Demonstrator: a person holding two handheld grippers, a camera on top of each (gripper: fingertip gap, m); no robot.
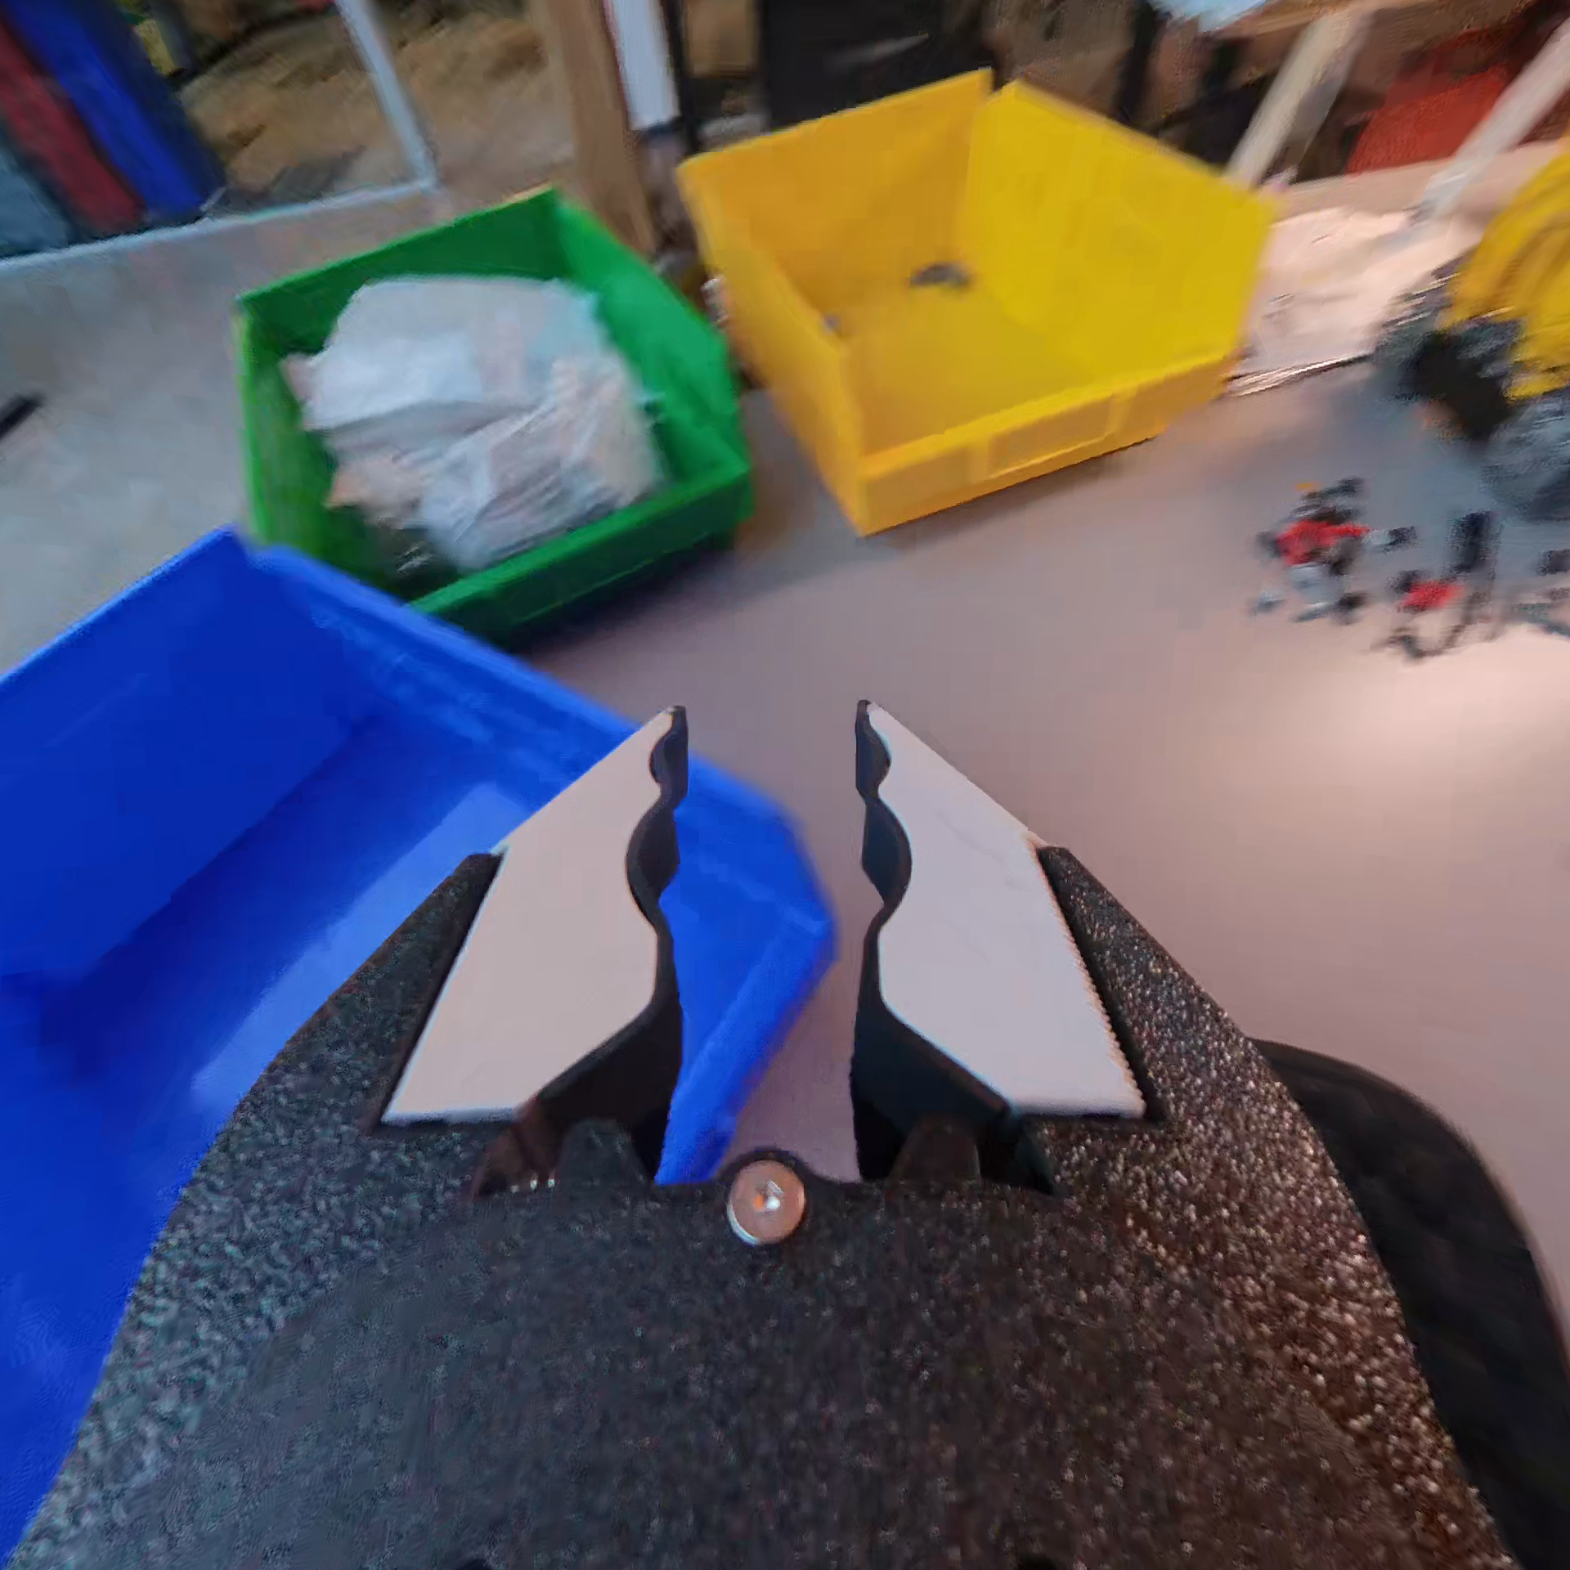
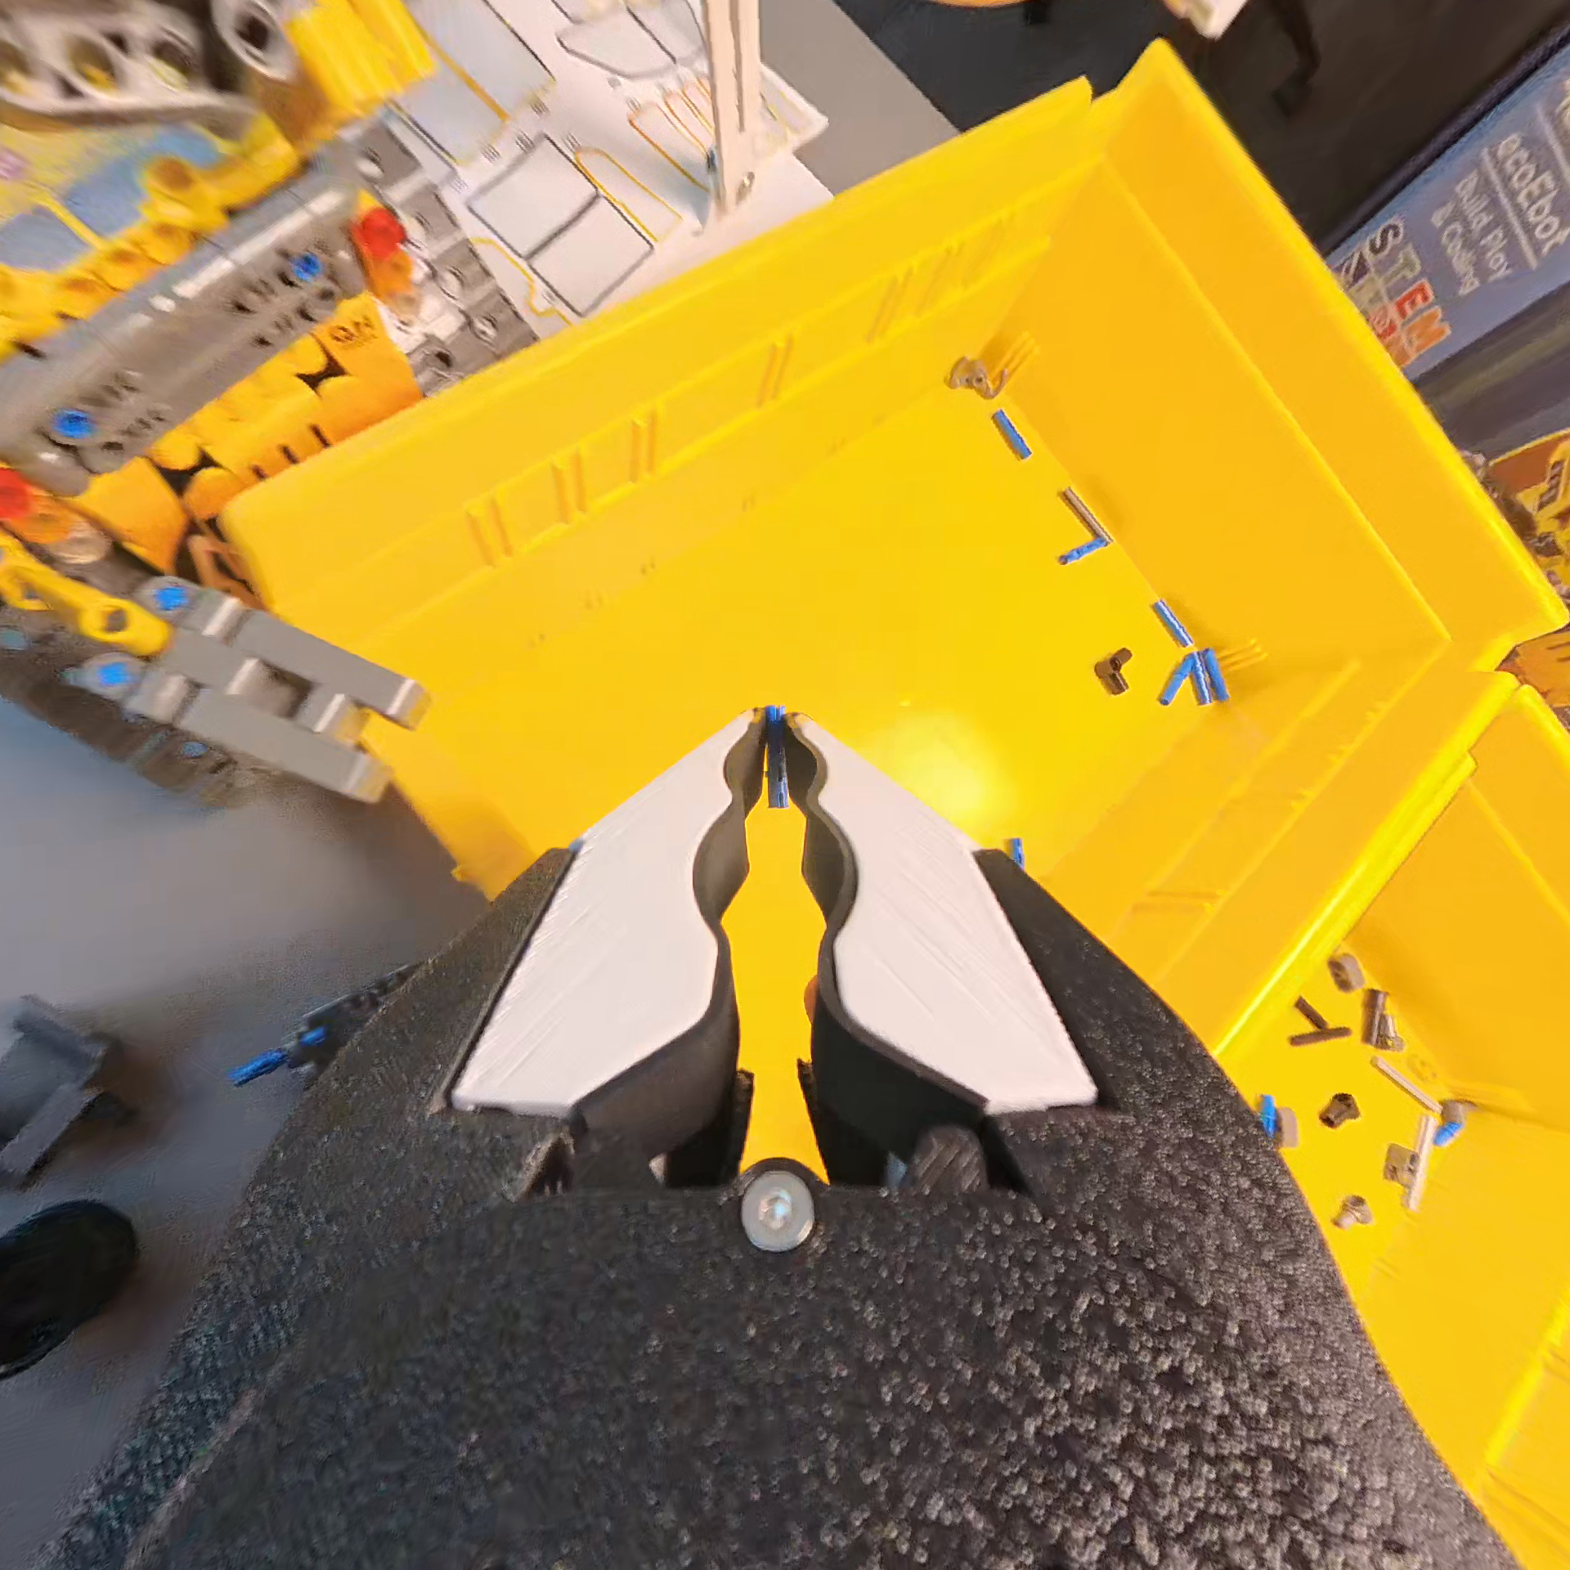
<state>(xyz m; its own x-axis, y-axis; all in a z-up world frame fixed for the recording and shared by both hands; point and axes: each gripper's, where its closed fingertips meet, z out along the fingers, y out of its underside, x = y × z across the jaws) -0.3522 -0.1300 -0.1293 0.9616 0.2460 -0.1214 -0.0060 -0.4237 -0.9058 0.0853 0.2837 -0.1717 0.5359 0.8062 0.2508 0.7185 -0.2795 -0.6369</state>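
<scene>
Yellow moulded plastic, ribbed on its walls: open-fronted bin (image 2: 849,527), seen close in the right wrist view. Right gripper (image 2: 775,748) over the bin's floor, white ridged fingers (image 2: 629,951) on a pebbled black body, tips closed on a thin blue pin (image 2: 775,765) held upright between the black wavy pads. More blue pins (image 2: 1177,624) and small grey and dark connectors (image 2: 1111,671) scattered along the bin floor by its far wall. Second yellow bin (image 2: 1444,977) butted against the first at lower right, holding short grey axles and bushes (image 2: 1376,1019). Partly built yellow-and-grey brick model (image 2: 195,357) just beside the first bin's left wall, with perforated grey beams (image 2: 280,688) jutting toward the bin corner. Printed sheets (image 2: 552,170) behind the model. Printed box (image 2: 1461,255) beyond the bin's far wall. Black round part (image 2: 51,1266), blurred, at the left edge on the grey counter (image 2: 170,917).

Left gripper (image 1: 771,731), same build, fingers apart with nothing between them, over the smooth grey counter beside the near corner of a blue bin (image 1: 255,765). Green bin (image 1: 697,476) behind it, filled with crinkled clear bags (image 1: 476,408). Yellow bin alongside to the right, a few small parts on its floor. Loose red and black pieces (image 1: 1359,561), blurred, toward the counter's right edge.
</scene>
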